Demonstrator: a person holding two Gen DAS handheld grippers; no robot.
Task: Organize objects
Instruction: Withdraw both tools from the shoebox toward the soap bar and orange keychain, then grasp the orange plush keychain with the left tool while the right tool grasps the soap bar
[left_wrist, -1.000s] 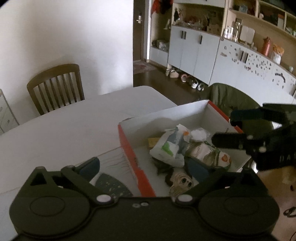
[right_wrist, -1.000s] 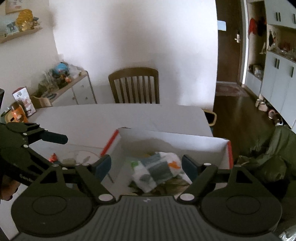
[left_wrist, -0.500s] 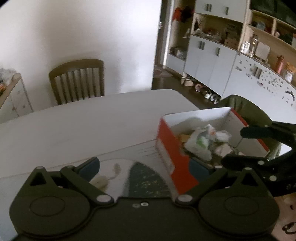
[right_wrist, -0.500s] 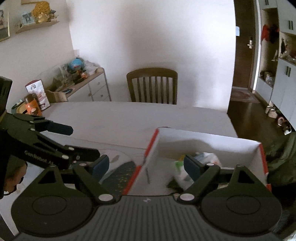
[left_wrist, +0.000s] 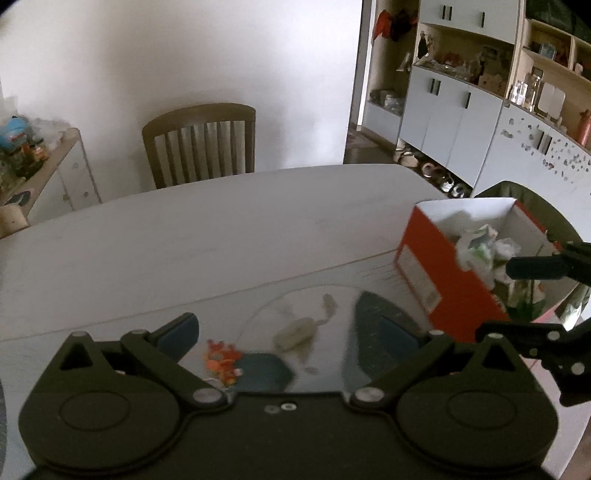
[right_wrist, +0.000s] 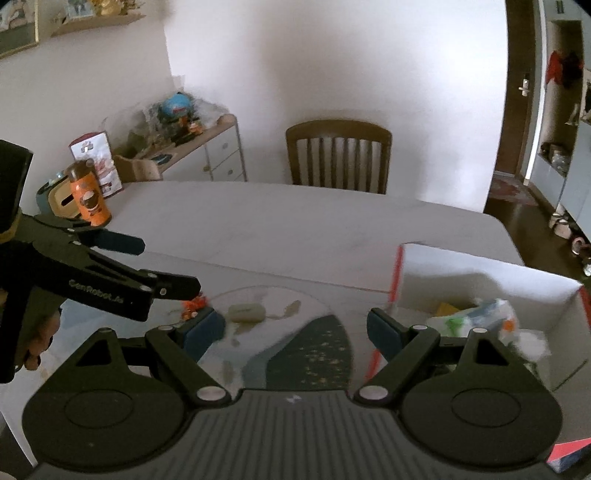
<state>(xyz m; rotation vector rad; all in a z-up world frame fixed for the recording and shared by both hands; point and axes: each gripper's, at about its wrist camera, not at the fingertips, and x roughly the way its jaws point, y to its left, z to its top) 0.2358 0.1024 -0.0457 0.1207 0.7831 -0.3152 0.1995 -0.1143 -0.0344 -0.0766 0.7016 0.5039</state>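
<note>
The cardboard box (right_wrist: 491, 273), orange outside and white inside, stood on the pale matte bench (left_wrist: 221, 229) holding crumpled wrappers (left_wrist: 480, 251); left of the box lay a glossy round mat (right_wrist: 280, 332) bearing a pale oblong lump (left_wrist: 295, 330) and a small orange toy (left_wrist: 221, 360); the left gripper (left_wrist: 288, 334) and right gripper (right_wrist: 295, 328) both gaped wide, gripping nothing.

Both grippers swing left off the box (left_wrist: 439, 266); left gripper (left_wrist: 284, 332) now over orange toy (left_wrist: 221, 360) and pale object (left_wrist: 295, 328), jaws empty.
</note>
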